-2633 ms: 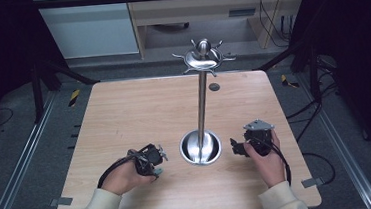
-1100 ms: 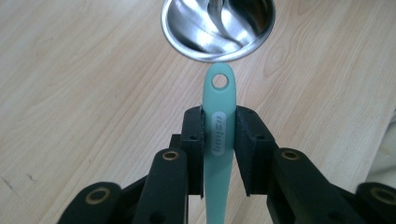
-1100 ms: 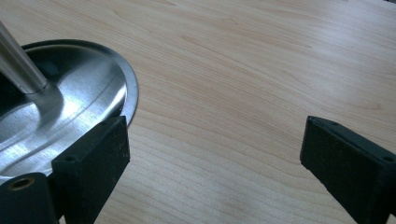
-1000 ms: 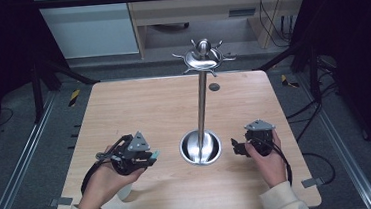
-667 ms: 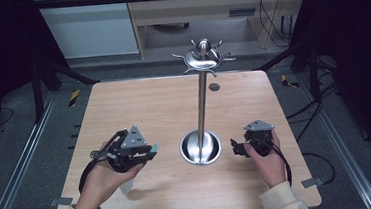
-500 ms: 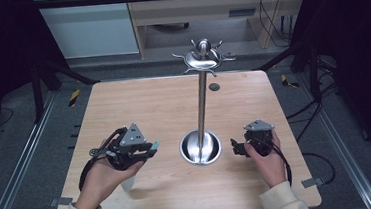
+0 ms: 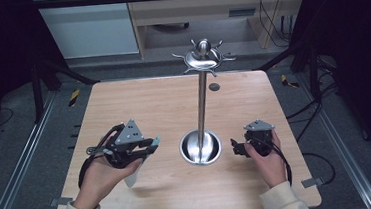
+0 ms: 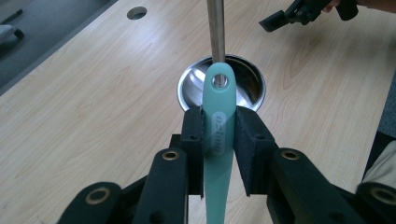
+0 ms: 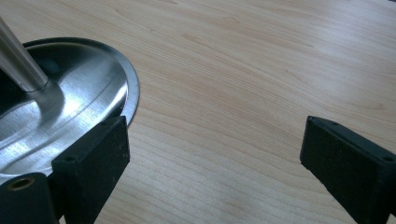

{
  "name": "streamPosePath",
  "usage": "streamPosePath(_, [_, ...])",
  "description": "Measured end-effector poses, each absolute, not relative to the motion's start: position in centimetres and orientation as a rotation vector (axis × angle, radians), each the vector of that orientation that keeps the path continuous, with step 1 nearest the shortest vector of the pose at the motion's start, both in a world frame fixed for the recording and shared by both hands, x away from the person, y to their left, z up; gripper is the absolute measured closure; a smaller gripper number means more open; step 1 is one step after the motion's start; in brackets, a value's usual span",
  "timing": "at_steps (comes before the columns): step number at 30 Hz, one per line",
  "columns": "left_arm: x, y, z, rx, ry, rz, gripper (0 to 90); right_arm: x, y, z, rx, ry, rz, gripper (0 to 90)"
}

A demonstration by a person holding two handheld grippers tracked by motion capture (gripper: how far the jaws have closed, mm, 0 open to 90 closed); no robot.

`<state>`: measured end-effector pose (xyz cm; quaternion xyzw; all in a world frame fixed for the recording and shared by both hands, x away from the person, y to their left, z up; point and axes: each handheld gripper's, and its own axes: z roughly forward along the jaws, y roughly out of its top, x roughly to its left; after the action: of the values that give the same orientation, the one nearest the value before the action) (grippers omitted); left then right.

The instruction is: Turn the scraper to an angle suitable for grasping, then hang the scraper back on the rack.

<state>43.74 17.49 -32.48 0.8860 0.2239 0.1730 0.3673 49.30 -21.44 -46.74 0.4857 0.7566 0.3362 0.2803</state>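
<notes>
- One wooden table [image 7: 123, 104] fills mid frame of the high view; steel stand [image 7: 202, 103] w/ round base centre, hook crown at top.
- Left gripper [image 7: 144, 147], lower left, has lifted off the table since 2.6 s ago & swung toward the stand — likely heading to hang.
- Right gripper [image 7: 235, 147], lower right, unmoved, jaws spread, empty.
- Teal utensil [image 8: 218, 135]: pinched betw. the left gripper's jaws, handle hole pointing at the pole, blade hanging below the hand.

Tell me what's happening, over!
Left gripper shut on teal utensil handle, lifted. Right gripper open, empty, beside the stand base. Stand pole straight ahead.
</notes>
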Motion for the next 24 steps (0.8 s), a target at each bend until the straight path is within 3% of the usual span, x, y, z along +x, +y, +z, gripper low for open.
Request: streamPosePath(24, [43.6, 17.6, -30.5, 2.168, 0.582, 0.482, 74.1, 49.3, -21.4, -46.7, 1.294, 2.032, 0.907, 8.5])
